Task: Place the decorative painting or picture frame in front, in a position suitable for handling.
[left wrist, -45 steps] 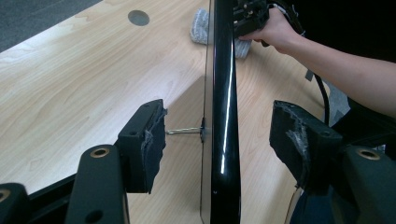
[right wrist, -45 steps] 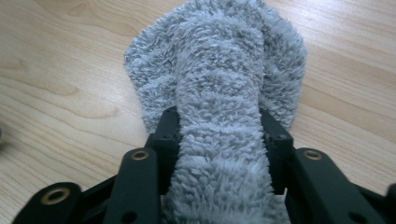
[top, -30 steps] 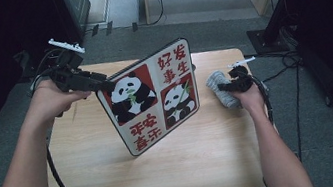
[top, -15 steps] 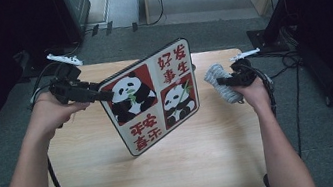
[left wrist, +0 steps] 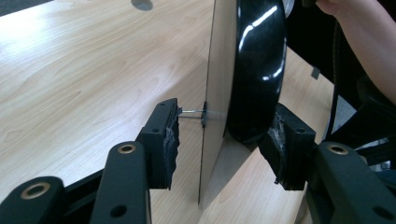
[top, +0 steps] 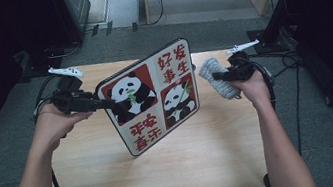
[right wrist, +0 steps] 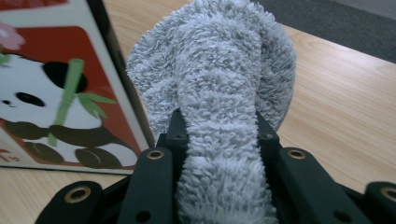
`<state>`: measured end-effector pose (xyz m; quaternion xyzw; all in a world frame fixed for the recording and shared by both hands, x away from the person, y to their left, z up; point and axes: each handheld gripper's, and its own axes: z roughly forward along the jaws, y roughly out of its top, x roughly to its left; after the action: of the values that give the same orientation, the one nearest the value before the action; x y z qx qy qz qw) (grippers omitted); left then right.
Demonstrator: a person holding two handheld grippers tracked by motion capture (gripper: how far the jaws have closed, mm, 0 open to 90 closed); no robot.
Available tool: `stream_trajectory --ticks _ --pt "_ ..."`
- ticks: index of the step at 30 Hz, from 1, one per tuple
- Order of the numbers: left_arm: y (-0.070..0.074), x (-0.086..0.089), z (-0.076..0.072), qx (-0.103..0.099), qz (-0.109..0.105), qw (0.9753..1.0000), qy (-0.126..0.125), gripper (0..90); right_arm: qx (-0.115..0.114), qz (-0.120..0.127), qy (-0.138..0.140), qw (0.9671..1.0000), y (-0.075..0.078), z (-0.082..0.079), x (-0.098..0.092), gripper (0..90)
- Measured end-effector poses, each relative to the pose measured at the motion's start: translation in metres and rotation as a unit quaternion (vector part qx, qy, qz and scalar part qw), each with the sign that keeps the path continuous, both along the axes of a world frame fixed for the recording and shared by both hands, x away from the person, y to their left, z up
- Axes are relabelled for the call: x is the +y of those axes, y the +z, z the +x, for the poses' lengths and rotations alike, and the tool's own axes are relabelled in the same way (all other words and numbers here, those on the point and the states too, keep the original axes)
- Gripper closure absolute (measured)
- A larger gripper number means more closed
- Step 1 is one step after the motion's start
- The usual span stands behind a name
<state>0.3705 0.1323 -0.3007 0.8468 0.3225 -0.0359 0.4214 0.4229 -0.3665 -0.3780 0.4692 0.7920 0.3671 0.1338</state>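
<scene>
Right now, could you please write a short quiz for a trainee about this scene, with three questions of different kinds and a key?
1. True or false: the panda board lies flat on the table.
2. What does the right gripper hold? A) a sponge B) a grey fluffy cloth C) a bottle
3. Fill in: the left gripper meets the board at its ____ edge in the high view.

Key
1. False: it stands tilted up, with its lower corner towards the table.
2. B: the jaws are closed on the grey fluffy cloth, which is beside the board's right edge.
3. Left.
</scene>
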Motion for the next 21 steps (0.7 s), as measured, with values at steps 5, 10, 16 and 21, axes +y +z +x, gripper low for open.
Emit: stream_trajectory --ticks 5,10,16,21 --pt "-0.007 0.002 -0.005 -0.013 -0.005 0.9999 0.006 51.7 -0.003 0.009 0.013 0.9999 0.009 -0.002 0.005 68.8" --pt "-0.014 0.003 -0.007 -0.009 0.004 0.9999 0.009 51.4 -0.014 0.010 0.020 0.9997 0.023 -0.005 0.007 68.8" --pt "-0.023 -0.001 -0.009 -0.008 -0.001 1.0000 0.006 51.5 -0.020 0.012 0.033 0.9992 0.037 -0.008 0.011 68.7" --pt "-0.029 -0.003 -0.010 -0.007 -0.011 0.9999 -0.008 53.8 -0.016 0.022 0.047 0.9985 0.044 -0.006 0.013 68.7"
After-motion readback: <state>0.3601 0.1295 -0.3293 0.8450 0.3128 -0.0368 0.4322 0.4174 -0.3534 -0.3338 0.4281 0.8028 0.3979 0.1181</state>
